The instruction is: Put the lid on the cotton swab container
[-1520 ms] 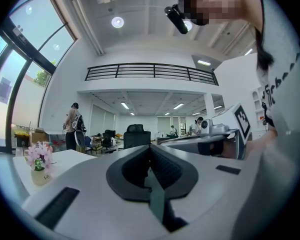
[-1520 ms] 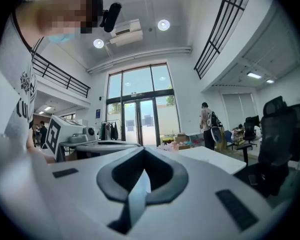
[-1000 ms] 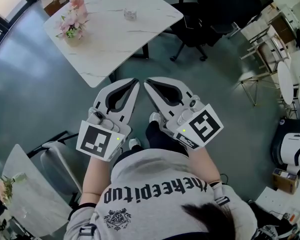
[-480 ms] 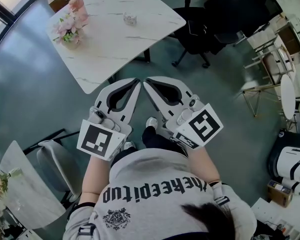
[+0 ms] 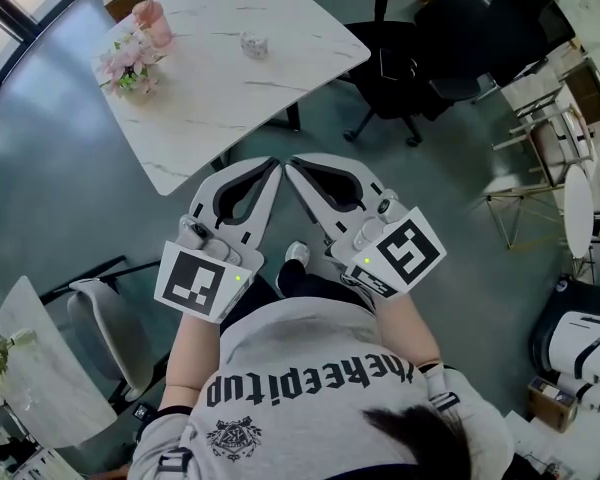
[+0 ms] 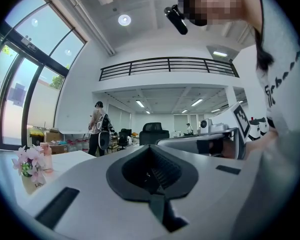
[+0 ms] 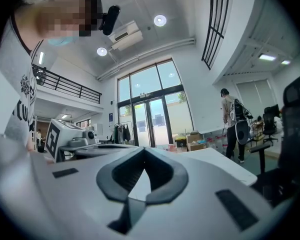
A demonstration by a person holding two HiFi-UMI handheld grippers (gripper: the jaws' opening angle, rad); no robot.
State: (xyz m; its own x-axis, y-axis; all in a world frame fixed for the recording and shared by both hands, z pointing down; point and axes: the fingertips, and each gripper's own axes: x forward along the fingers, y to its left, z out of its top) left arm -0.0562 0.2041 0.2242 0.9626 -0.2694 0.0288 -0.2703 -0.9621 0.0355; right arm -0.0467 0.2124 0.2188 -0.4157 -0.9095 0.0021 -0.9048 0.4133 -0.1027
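Short of one marble table (image 5: 210, 98), left claw (image 5: 271, 164) and right claw (image 5: 291, 167) both sit closed, empty

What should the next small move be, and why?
Probably carry both grippers forward to the table: the left gripper and right gripper are shut and empty, and the small clear container on it stands well ahead of them.
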